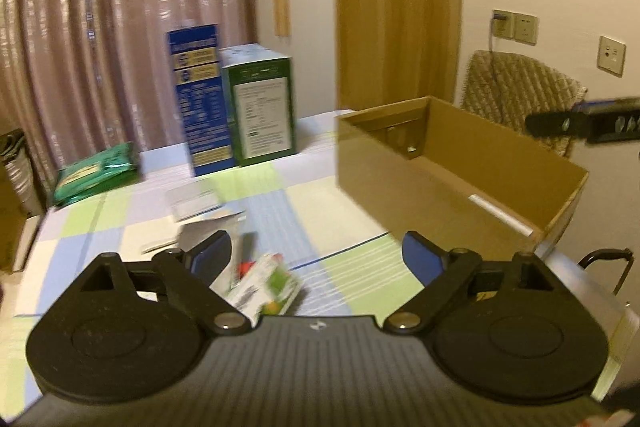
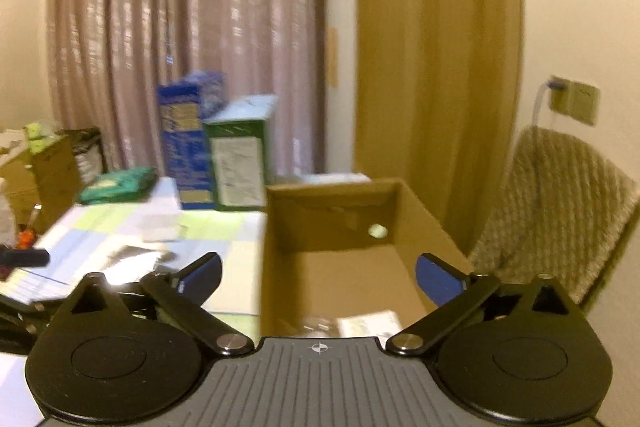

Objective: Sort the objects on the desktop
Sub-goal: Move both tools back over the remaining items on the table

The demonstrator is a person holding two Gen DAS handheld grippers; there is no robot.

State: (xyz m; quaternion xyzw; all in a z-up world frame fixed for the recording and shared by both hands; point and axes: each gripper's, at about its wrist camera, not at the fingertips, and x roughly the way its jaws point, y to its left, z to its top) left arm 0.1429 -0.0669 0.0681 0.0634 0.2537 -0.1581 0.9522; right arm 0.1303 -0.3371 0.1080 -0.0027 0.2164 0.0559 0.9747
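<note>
- Brown cardboard: one open box [image 1: 460, 179] stands on the checked tablecloth [image 1: 280, 203], ahead and to the right of the left gripper [image 1: 316, 259]; in the right wrist view the same box lies directly ahead of the right gripper [image 2: 318, 277].
- Two upright cartons: one blue carton [image 1: 200, 99] and one green carton [image 1: 264, 103], touching side by side, well ahead of both sets of jaws.
- One green flat packet [image 1: 96, 175], ahead and to the left of the left jaws.
- One small printed packet [image 1: 268, 287] and one red-and-black pen [image 1: 245, 259], on the cloth just beside the left finger of the left gripper, between the jaws; nothing presses on them.
- A few white papers [image 1: 196, 203], blurred, ahead of the left jaws.
- Inside the box: one white card [image 2: 370, 323], low between the right jaws.
- Left gripper: jaws spread wide, holding nothing.
- Right gripper: jaws spread fully, holding nothing.
</note>
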